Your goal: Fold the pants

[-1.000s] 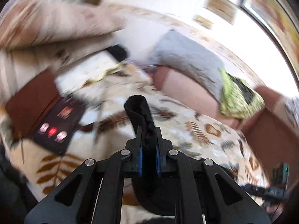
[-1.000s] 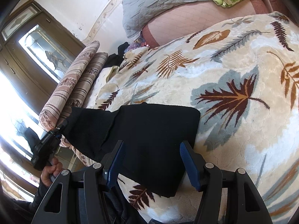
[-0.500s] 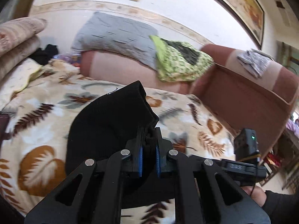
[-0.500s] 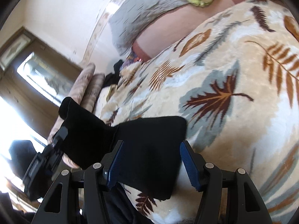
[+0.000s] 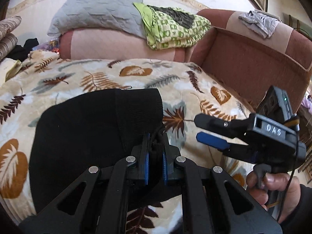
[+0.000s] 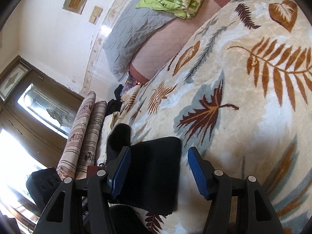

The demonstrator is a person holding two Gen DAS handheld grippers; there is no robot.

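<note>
Pants (image 5: 83,136), black and folded over on themselves, lie on a bed covered by a cream blanket (image 5: 117,74) printed with brown, rust and grey-blue leaves. The left hand-held gripper (image 5: 155,150) is pinched tight on a bunched edge of the cloth near the ribbed band, its blue pads pressing the fabric from both sides. The right hand-held gripper (image 5: 206,131) hangs just beside the pants, above the blanket, jaws spread wide and holding nothing; a hand (image 5: 276,187) grips its handle. In the right wrist view, that gripper's blue pads (image 6: 197,173) straddle a folded corner of the pants (image 6: 154,171) without touching it.

Behind the bed runs a pink sofa back (image 5: 109,44) with a grey quilt (image 5: 97,11) draped over it and a green patterned blanket (image 5: 175,31) folded beside the quilt. A brown armchair (image 5: 253,58) stands at the right, a grey cloth (image 5: 257,22) on top. Two striped bolsters (image 6: 85,132) lean near a wooden window (image 6: 44,109). The wall (image 6: 48,29) is white with a patterned border.
</note>
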